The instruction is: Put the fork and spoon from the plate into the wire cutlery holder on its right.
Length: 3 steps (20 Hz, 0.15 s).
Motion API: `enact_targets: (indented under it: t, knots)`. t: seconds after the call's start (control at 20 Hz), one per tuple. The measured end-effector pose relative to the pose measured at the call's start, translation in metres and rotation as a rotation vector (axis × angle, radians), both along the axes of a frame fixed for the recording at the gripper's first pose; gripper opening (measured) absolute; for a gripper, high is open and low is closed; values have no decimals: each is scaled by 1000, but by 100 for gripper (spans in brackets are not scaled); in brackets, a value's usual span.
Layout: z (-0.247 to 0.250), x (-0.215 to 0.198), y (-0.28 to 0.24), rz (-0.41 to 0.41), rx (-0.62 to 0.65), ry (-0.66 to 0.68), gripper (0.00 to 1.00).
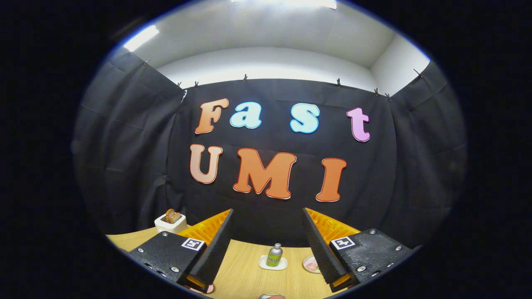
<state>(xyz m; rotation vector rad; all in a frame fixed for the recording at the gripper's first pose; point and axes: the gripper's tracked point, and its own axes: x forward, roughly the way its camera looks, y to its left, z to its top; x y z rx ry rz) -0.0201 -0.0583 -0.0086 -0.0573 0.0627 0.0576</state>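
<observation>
Fork and spoon cannot be made out from this angle; nor can I identify the plate that carries them or the wire cutlery holder with any confidence. Nearest the camera, the gripper (268, 245) is held level above the wooden table (243, 274), its two fingers spread wide apart with nothing between them. Just below and ahead of them a small dark-rimmed object (271, 296) peeks up from the table's near side, too cut off to name. A little farther on, between the fingers, a small green bottle (274, 255) stands upright on a white coaster (264, 265). Beside the right finger lies a small round dish (310, 264), partly hidden. Farthest back, beyond the left finger, a white toaster (170, 223) holds slices of bread.

Judging by the task, the cutlery should be light, stiff and slick metal that lies flat, so a pinch across the narrow handle, near its middle, seems safest. The gripper would likely need to tilt downward first to find it.
</observation>
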Motion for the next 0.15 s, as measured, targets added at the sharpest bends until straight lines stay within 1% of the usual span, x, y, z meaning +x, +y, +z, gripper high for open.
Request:
enact_targets:
  t: [0.15]
  knots:
    - [3,-3,3,18,-15,-32,95]
